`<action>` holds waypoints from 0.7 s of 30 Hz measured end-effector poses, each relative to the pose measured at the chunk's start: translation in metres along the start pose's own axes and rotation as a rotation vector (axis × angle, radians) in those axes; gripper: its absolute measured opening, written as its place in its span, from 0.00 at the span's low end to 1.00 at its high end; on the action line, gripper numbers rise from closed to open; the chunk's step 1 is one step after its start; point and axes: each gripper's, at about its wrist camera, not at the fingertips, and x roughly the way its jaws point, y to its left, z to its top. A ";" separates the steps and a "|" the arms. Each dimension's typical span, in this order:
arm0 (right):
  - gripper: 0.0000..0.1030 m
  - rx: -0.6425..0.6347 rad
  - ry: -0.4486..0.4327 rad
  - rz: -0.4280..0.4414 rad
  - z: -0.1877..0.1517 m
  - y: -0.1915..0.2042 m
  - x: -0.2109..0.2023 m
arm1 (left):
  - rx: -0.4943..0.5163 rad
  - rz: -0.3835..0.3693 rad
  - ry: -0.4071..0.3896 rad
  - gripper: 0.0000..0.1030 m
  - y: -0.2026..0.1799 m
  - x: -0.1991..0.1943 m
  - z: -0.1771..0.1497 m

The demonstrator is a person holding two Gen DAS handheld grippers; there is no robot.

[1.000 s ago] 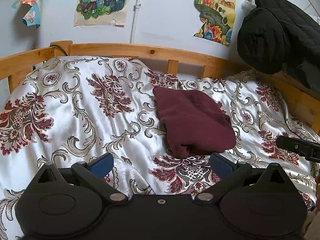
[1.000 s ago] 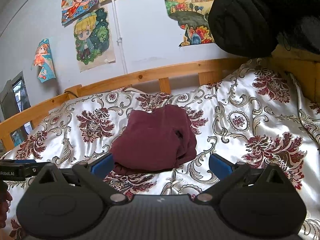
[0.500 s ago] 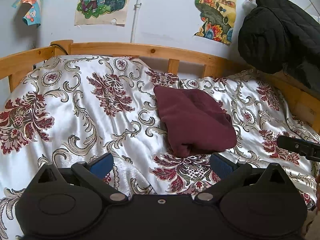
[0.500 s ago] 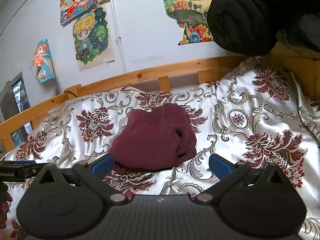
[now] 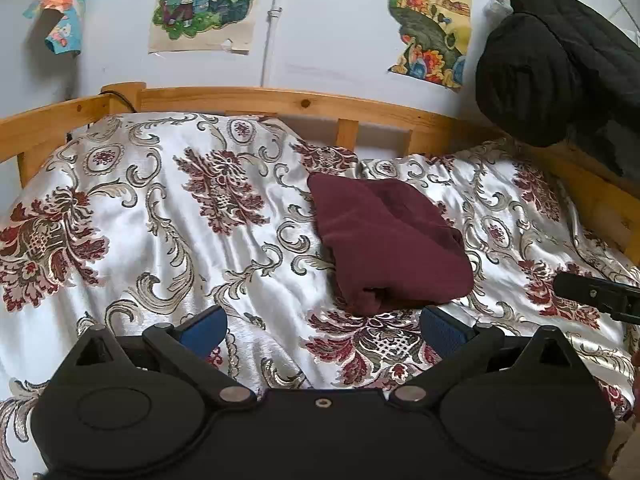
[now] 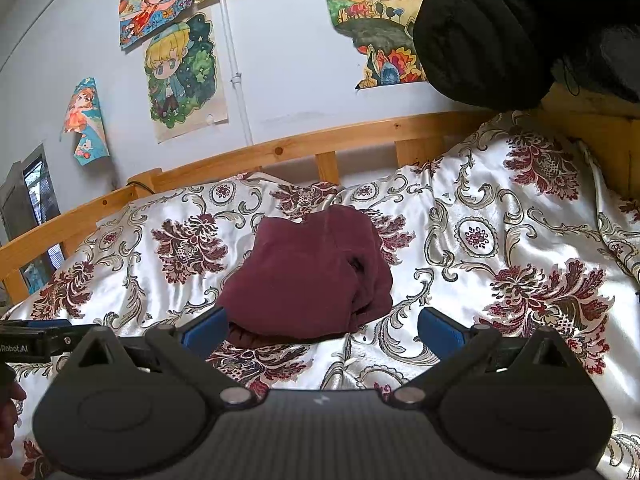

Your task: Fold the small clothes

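One maroon garment [image 5: 388, 244], already bundled into a rough folded rectangle, lies near the middle of a bed covered by a shiny white floral bedspread [image 5: 168, 216]. Both grippers hover low over the near side of the bed, fingers spread wide and holding nothing. From the left gripper [image 5: 322, 330], the garment sits at about 1 o'clock, just beyond the blue fingers [image 5: 438, 326], its long axis running from 11 o'clock far to 5 o'clock near. From the right gripper [image 6: 320, 326], it sits at about 12 o'clock, its near edge almost between the fingers, so the right looks the nearer of the two. Open bedspread stretches wide toward 9 o'clock in the left view and toward 3 o'clock in the right view, giving room to spread or slide cloth. A wooden bed rail [image 5: 280, 100] bounds the far side, and a black quilted coat [image 5: 560, 60] hangs at 2 o'clock, well apart.
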 end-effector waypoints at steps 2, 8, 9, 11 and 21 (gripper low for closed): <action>1.00 0.000 0.000 0.000 0.001 0.000 0.000 | 0.016 0.016 -0.001 0.99 -0.004 -0.001 0.002; 1.00 0.000 0.000 0.000 0.000 0.000 0.000 | 0.032 0.111 -0.034 0.99 -0.008 -0.004 0.005; 1.00 0.000 0.001 0.000 0.000 0.000 0.000 | 0.019 0.114 -0.031 0.99 -0.007 -0.003 0.005; 1.00 0.000 0.001 0.000 0.000 0.000 0.000 | 0.012 0.120 -0.027 0.99 -0.005 -0.003 0.005; 1.00 0.002 0.002 0.000 0.000 0.000 0.001 | 0.013 0.135 -0.034 0.99 -0.005 -0.004 0.005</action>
